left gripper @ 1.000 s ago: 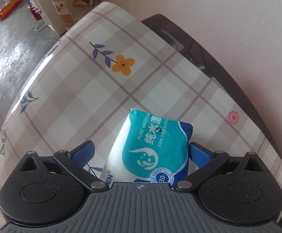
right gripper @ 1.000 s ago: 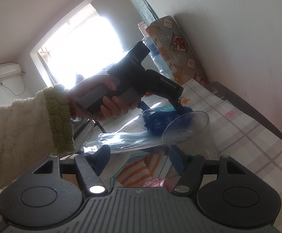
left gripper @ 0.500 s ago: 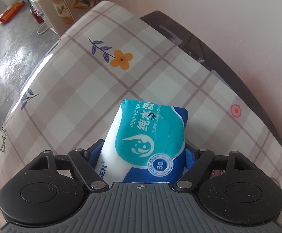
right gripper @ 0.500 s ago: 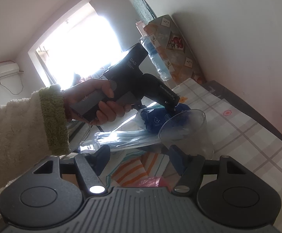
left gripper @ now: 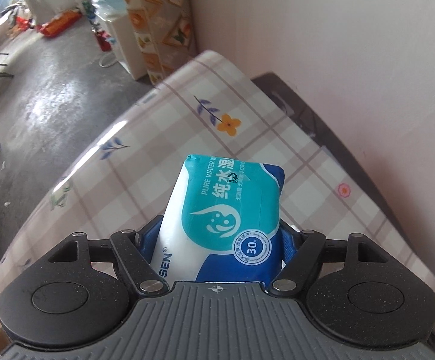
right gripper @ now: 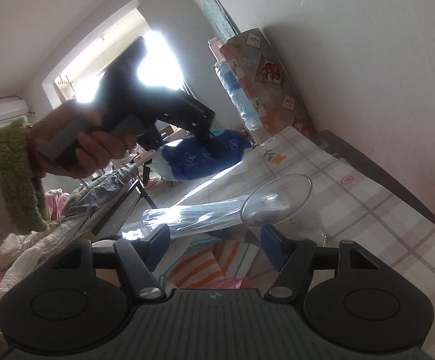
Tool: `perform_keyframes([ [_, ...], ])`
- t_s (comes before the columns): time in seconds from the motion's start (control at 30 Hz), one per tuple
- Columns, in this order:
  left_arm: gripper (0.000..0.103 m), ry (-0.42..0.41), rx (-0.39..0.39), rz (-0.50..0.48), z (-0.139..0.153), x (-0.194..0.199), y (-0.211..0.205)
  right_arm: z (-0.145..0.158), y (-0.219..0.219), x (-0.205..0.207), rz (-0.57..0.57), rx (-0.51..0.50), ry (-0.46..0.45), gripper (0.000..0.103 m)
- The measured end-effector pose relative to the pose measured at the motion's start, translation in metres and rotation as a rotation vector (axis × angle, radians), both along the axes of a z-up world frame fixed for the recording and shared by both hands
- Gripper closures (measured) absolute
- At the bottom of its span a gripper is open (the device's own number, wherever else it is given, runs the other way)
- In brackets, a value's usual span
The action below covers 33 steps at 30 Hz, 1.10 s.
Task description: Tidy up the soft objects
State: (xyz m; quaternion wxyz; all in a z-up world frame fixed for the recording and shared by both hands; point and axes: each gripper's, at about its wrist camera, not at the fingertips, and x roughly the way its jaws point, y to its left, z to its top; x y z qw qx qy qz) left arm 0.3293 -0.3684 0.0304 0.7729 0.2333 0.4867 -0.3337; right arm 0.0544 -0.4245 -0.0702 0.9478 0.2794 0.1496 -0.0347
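Wipes pack gripped and raised above the table.
We find the left gripper [left gripper: 217, 240], steeply down-tilted, clamping the soft glossy wipes pack [left gripper: 220, 219] over the checked tablecloth [left gripper: 163, 150]; right gripper [right gripper: 214, 240] stands open.

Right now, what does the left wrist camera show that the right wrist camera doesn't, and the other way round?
Only the left wrist view shows the wet wipes pack's printed face, clamped between the left gripper's fingers, which have just been closing. Only the right wrist view shows the clear plastic cup, the bagged straws and the open right gripper. Both show the checked tablecloth.
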Motion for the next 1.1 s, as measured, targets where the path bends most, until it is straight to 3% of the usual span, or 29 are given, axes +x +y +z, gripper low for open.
perform_keyframes([
  [0.27,0.029,-0.063,-0.127,0.140,0.085,-0.056,0.089,0.001,-0.008,-0.013,-0.006,0.045,-0.049,0.033],
  [0.47,0.029,-0.104,-0.200,0.261,0.119,-0.119,0.188,0.000,-0.009,-0.024,0.013,0.104,-0.065,0.033],
  [0.63,0.029,-0.108,-0.240,0.350,0.104,-0.164,0.257,0.007,0.007,-0.035,0.047,0.074,-0.037,0.033],
  [0.83,0.029,-0.117,-0.355,0.450,0.064,-0.203,0.325,0.021,0.009,-0.042,0.095,0.099,0.027,0.033],
  [1.1,0.029,-0.157,-0.464,0.557,0.015,-0.237,0.376,0.055,0.004,0.015,0.149,0.226,0.104,0.033],
])
